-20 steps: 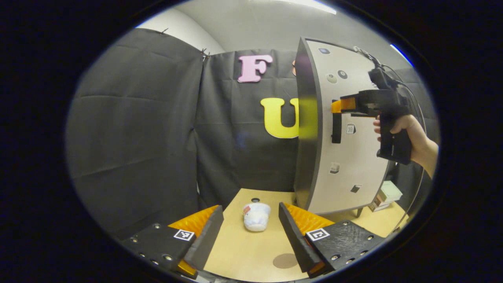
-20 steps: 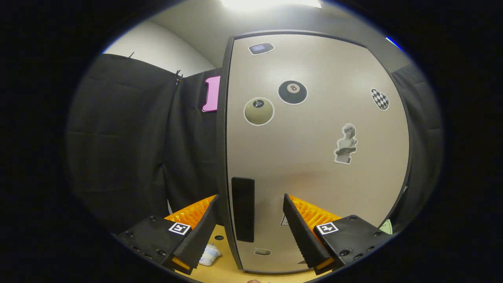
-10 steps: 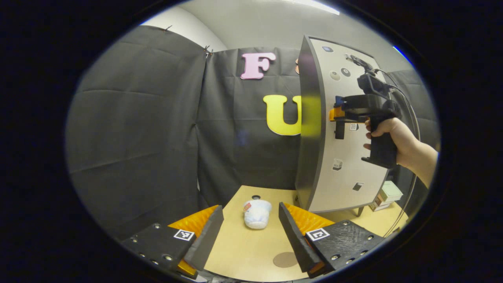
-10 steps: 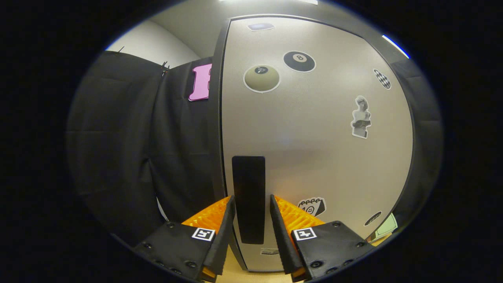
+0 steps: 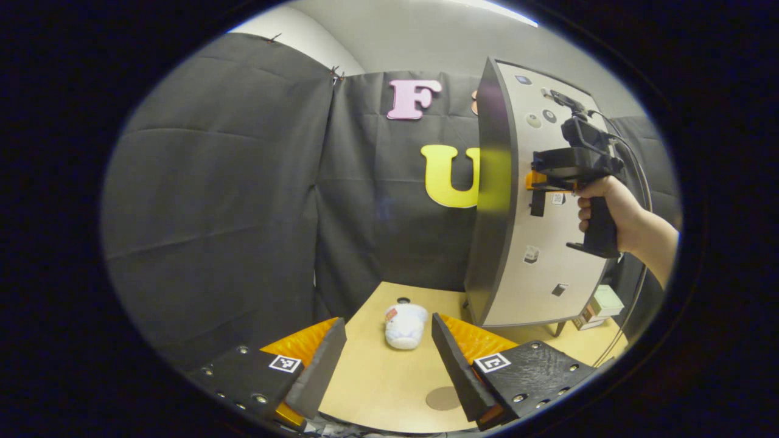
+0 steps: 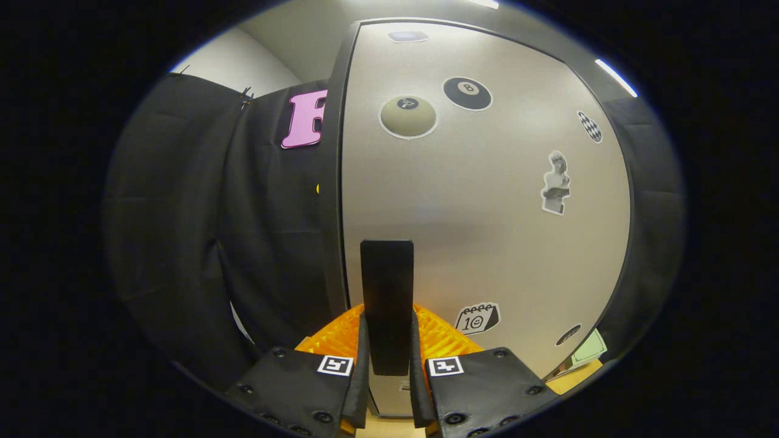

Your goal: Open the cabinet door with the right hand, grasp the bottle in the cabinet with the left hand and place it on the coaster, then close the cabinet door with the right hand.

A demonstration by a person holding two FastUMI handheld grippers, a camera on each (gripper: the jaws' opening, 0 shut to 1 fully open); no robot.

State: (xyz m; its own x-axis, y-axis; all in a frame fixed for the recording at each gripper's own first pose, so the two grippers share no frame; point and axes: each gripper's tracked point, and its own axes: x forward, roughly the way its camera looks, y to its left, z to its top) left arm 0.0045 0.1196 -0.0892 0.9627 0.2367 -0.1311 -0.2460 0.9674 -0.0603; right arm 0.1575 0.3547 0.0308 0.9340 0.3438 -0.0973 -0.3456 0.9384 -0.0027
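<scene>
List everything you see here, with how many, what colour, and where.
cabinet: 1, beige door with dark edge, right on table, shut
handle: 1, black, door's left side
stickers: several, on door
table: 1, light wood
plush toy: 1, white, table's middle
coaster: 1, brown, near edge
boxes: few, pale, behind cabinet
left gripper: open, over table
right gripper: shut on handle
hand: holds right gripper

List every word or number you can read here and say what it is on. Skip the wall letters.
"8": black ball sticker on the cabinet door.
"10": calendar sticker, low on that door.
Olive ball sticker: mark too blurred to read.
Small top sticker: too blurred to read.
Square markers on the right tongs, shut on the handle: patterns, no text.
</scene>
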